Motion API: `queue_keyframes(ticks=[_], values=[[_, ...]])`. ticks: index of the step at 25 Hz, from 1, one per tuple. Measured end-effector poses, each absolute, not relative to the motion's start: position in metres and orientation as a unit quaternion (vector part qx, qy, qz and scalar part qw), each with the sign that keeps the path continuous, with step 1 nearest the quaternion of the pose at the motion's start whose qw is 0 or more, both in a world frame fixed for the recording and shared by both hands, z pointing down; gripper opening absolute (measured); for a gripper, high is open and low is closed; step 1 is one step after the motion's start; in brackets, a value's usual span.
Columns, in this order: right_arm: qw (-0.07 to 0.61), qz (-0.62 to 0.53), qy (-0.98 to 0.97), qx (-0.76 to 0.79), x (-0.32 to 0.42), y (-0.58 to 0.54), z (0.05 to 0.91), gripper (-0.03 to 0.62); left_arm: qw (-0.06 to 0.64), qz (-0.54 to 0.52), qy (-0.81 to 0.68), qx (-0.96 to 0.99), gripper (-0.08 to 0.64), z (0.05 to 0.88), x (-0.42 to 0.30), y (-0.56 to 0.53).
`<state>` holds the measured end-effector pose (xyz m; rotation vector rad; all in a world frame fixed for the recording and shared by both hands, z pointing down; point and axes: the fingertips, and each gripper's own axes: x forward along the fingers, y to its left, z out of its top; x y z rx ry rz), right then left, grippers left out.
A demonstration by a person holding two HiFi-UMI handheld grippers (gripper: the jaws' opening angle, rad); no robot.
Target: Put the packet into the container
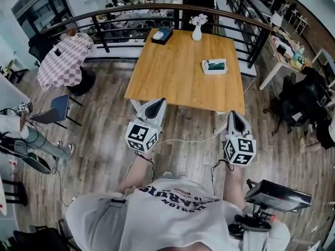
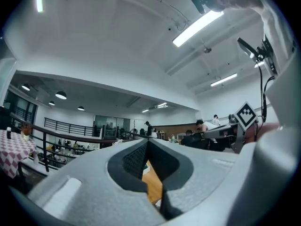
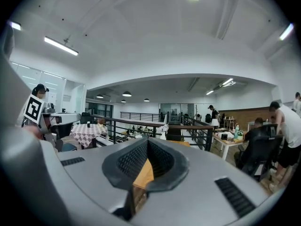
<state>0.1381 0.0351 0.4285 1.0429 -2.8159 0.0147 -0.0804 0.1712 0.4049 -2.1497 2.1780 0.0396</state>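
Note:
In the head view both grippers hang over the wood floor, just short of the near edge of a wooden table (image 1: 178, 72). My left gripper (image 1: 158, 102) points at the table with its jaws together and nothing in them. My right gripper (image 1: 233, 114) is also shut and empty. On the table's right side a white container (image 1: 214, 70) holds a green packet (image 1: 215, 64). A dark teal box (image 1: 163, 36) with a white item on it lies at the far edge. In the gripper views the left gripper (image 2: 147, 143) and right gripper (image 3: 148, 143) show closed pads.
A white vase with flowers (image 1: 197, 29) stands at the table's far edge. A dark railing (image 1: 120, 12) curves behind it. A checkered table (image 1: 67, 60) and a blue chair (image 1: 57, 109) are at the left, where a person's legs (image 1: 36, 143) show. Desks and seated people (image 1: 298, 98) are at the right.

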Motion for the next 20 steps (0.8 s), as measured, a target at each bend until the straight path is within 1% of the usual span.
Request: queue_keyframes(ticks=[5, 20], values=[[0.075, -0.008, -0.937, 0.341, 0.132, 0.058, 0.415, 0.009, 0.054, 0.008, 0.696, -0.716, 0.002, 0.386, -0.074, 0.191], [0.077, -0.035, -0.942, 0.326, 0.131, 0.081, 0.405, 0.008, 0.056, 0.021, 0.695, -0.716, 0.002, 0.386, -0.055, 0.207]])
